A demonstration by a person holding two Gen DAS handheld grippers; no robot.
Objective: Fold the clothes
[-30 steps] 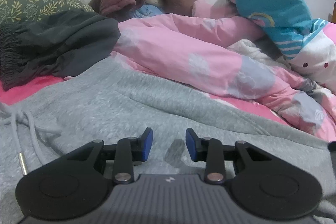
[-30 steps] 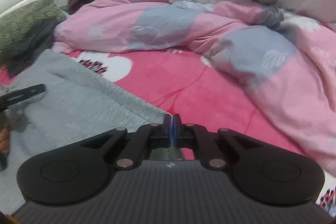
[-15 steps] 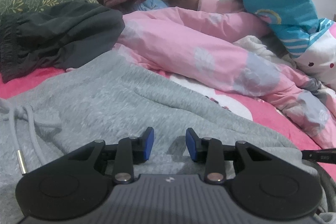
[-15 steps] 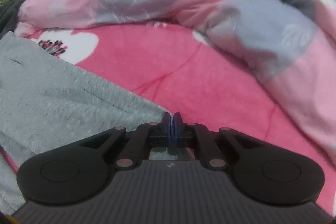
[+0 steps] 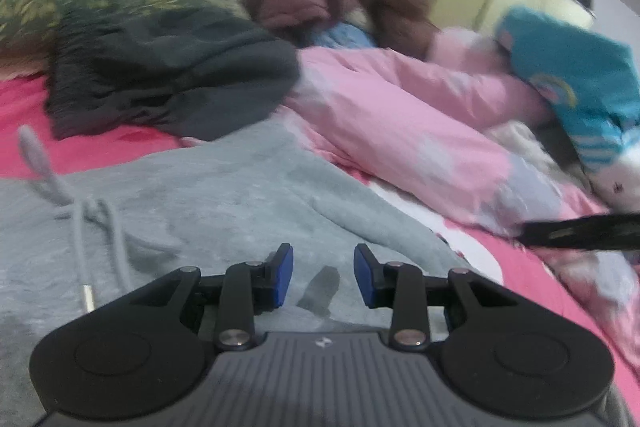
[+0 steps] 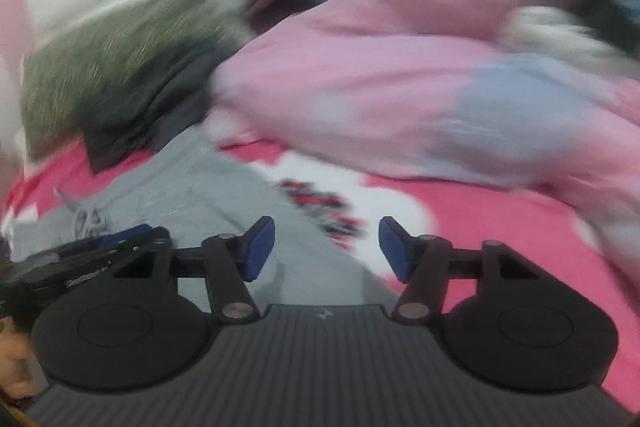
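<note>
Hovering over grey sweatpants (image 5: 224, 199), left tool (image 5: 323, 275) apart and empty, right tool (image 6: 327, 249) just opening, empty.

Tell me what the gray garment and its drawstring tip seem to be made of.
Gray garment: looks like soft heathered knit, perhaps cotton fleece; matte, slightly fuzzy surface with limp folds. Drawstring tip: seems metal or metallic-coated; a small shiny silver cylinder on the gray cord, though blur leaves that uncertain.

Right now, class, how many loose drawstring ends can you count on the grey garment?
2. One metal-tipped end lies near the left tool; the other trails up onto the pink sheet. More cord may be hidden in the folds.
</note>
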